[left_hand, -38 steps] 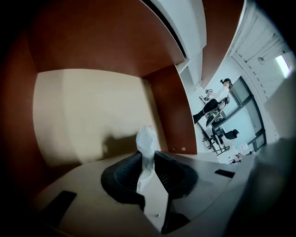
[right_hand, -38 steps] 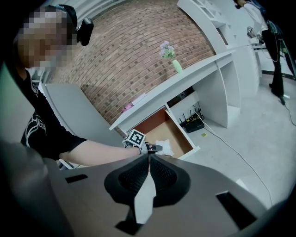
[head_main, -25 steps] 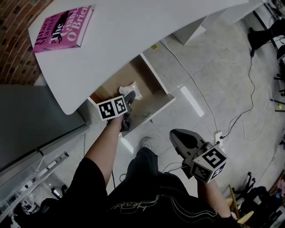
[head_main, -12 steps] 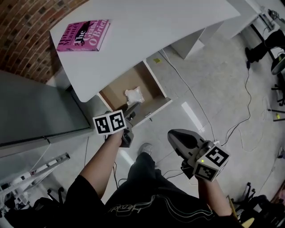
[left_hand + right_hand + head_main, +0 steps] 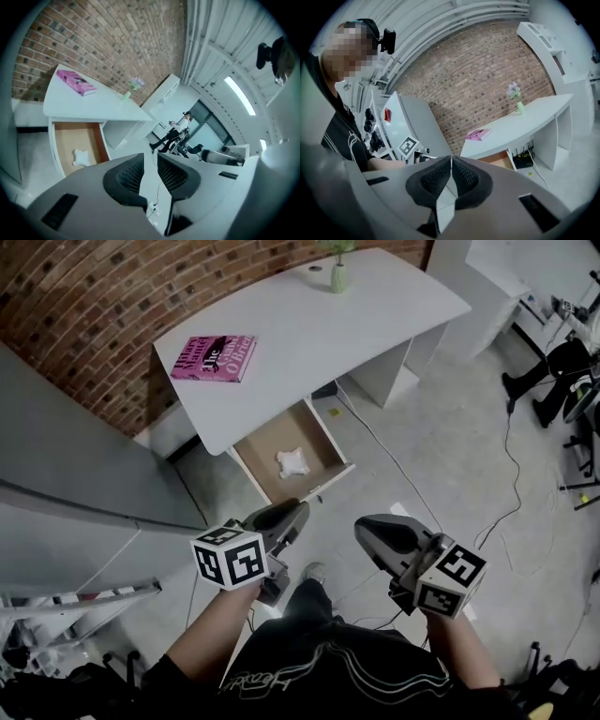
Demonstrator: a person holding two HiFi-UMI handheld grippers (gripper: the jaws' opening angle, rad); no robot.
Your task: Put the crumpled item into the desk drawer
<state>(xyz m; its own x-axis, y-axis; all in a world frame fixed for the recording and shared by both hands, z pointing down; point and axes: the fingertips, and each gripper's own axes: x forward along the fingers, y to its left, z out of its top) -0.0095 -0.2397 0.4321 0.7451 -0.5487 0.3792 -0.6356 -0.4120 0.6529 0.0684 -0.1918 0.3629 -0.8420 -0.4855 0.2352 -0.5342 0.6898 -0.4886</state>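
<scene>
A brick wall (image 5: 84, 306) fills the upper left of the head view, with a grey panel (image 5: 75, 465) below it along the left edge. To the right, in the upper middle, stands the white desk (image 5: 309, 324). A pink book (image 5: 214, 357) lies flat on its left part, and a small vase (image 5: 338, 276) with a plant stands at its far edge.

Under the desk's near edge the drawer (image 5: 264, 439) is pulled out. The crumpled item (image 5: 292, 461), white, lies on the drawer's brown bottom near the middle, apart from both grippers.

Below the drawer, in the lower middle of the frame, the left gripper (image 5: 298, 510) points toward the drawer from well apart. In the left gripper view its jaws are closing. A narrow gap is left between the pads, and only floor and a cord show through it; nothing is between them. The open drawer with the item sits at that view's lower left.

A shoe (image 5: 312, 570) shows on the floor (image 5: 431, 446) just below and between the grippers.

The right gripper (image 5: 362, 527) is beside the left one at about the same height, not touching it. In the right gripper view its pads are pressed together, with nothing between them.

Farther right, cables (image 5: 511, 493) trail over the tiled floor. The legs of another person (image 5: 548, 371) show at the right edge.
</scene>
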